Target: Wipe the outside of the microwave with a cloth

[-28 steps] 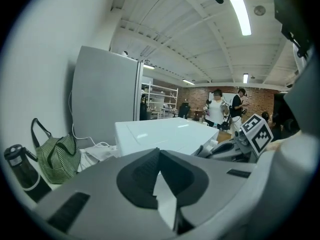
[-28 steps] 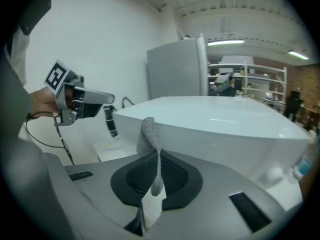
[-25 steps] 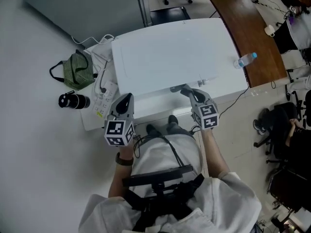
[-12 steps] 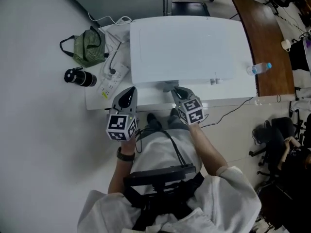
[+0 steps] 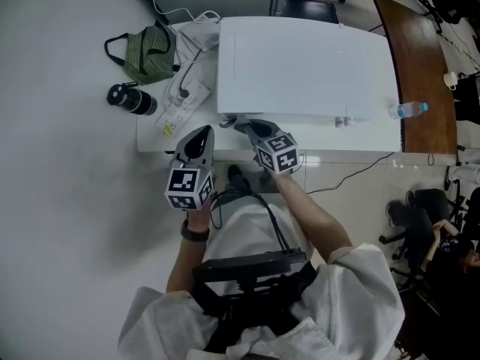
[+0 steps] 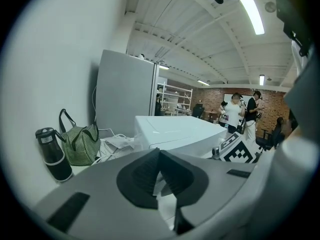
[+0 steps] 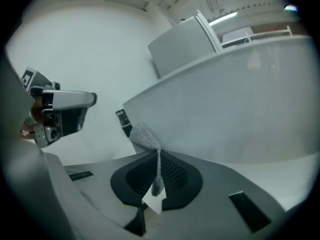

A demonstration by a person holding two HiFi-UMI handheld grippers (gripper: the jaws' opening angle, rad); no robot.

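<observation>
Two claws at front of white microwave on surface. Pinching grey cloth in right claw, cloth bunched at microwave's front left corner, low down. Left claw pressed together, nothing between, just off surface edge, apart from microwave. Left of microwave on surface: striped bag, black bottle, power strip.
</observation>
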